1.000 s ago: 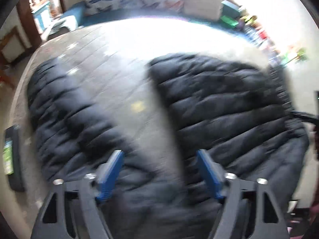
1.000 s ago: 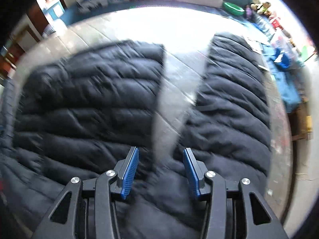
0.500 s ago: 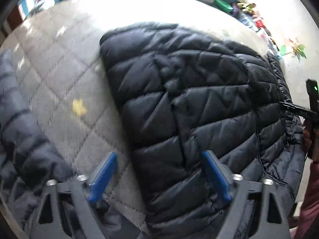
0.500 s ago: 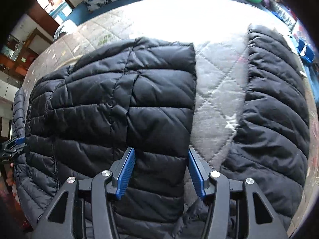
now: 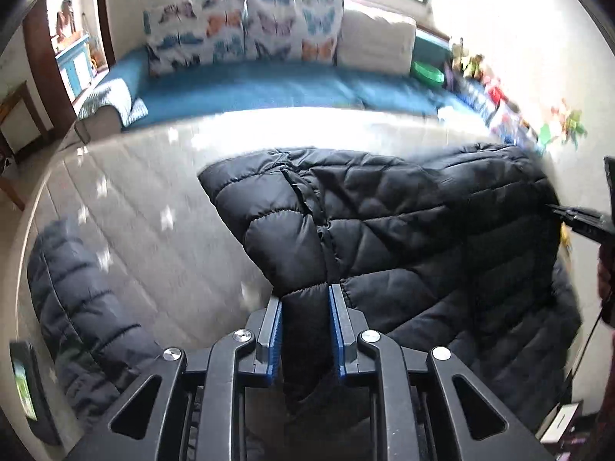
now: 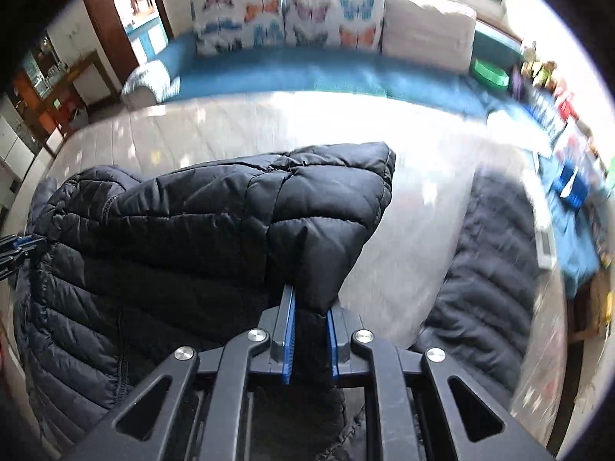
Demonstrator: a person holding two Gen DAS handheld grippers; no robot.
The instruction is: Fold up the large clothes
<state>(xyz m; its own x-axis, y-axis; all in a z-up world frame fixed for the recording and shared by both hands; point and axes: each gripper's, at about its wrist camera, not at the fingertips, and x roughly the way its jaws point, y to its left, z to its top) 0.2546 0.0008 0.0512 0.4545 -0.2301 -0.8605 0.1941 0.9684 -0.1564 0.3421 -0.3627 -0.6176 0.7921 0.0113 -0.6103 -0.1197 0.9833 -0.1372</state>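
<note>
A black quilted puffer jacket [image 5: 415,230] lies on a grey quilted mattress [image 5: 127,211]. My left gripper [image 5: 305,299] is shut on a fold of the jacket near its left edge and lifts it. One sleeve [image 5: 80,307] lies apart at the left. In the right wrist view my right gripper [image 6: 310,303] is shut on the jacket [image 6: 192,223] at its right edge, raising that corner. The other sleeve [image 6: 488,261] lies flat at the right. The right gripper's tip shows at the left wrist view's right edge [image 5: 576,219].
A blue sofa [image 5: 269,88] with butterfly cushions [image 5: 246,27] runs along the far side of the mattress. Toys and a green bowl [image 6: 490,71] stand at the far right. A dark device [image 5: 23,380] lies at the mattress's left edge.
Both grippers closed from open onto the jacket's body edges and lifted them. The cameras tilted up, so the sofa and the window came into view.
</note>
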